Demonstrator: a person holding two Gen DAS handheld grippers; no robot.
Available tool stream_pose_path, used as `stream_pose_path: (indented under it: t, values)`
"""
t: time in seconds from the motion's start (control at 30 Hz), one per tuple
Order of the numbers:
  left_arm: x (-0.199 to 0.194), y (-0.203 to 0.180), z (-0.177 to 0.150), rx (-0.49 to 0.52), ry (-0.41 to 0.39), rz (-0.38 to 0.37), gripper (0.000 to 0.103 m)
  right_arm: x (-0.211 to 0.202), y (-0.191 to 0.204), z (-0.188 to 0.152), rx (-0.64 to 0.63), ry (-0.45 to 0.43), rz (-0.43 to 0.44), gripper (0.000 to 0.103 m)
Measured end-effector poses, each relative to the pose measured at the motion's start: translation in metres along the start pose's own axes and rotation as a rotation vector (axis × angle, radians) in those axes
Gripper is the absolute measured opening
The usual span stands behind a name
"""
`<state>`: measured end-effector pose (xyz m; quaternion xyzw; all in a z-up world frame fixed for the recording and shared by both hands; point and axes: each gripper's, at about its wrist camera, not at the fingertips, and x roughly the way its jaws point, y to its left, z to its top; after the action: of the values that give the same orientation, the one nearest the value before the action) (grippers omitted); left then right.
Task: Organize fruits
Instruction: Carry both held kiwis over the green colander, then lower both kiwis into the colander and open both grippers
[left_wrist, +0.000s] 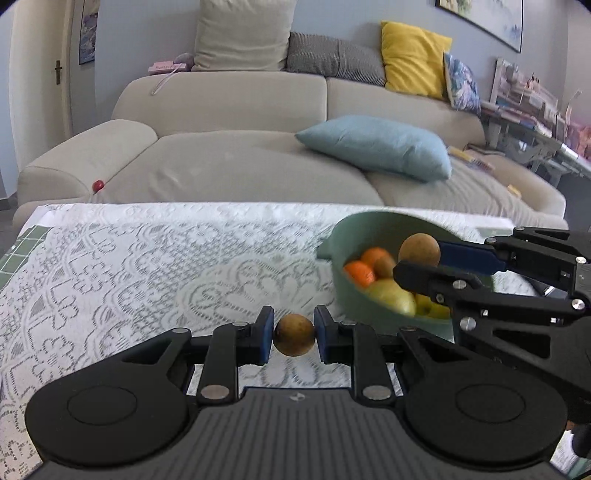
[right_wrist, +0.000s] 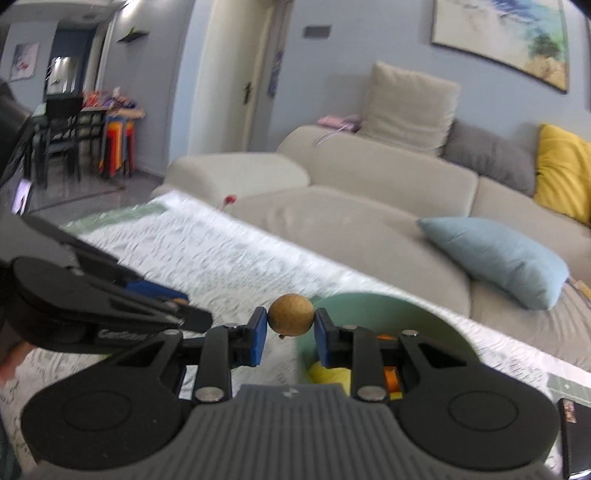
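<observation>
While clamped on brown fruits (left_wrist: 294, 334), both grippers (left_wrist: 294, 338), the right (right_wrist: 290, 330) over the bowl (right_wrist: 406, 310).

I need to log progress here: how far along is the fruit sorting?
Nearly done, it seems. Oranges and yellow fruit already lie in the green bowl. In hand: the right gripper holds a brown fruit at the bowl, and the left gripper holds another brown fruit above the lace tablecloth. Left: dropping both in. No other loose fruit shows on the cloth.
</observation>
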<state>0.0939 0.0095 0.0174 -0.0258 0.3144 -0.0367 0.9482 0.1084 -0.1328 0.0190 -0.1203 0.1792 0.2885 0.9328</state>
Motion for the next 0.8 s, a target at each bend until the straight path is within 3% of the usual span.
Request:
stream_pose_path:
  t: [0.27, 0.8]
  values:
    - [0.010, -0.026, 0.022, -0.018, -0.007, -0.100, 0.026, 0.005, -0.039, 0.000, 0.066, 0.015, -0.098, 0.024]
    - [0.065, -0.064, 0.045, -0.018, 0.088, -0.230, 0.026, 0.032, -0.106, -0.017, 0.183, 0.101, -0.110, 0.024]
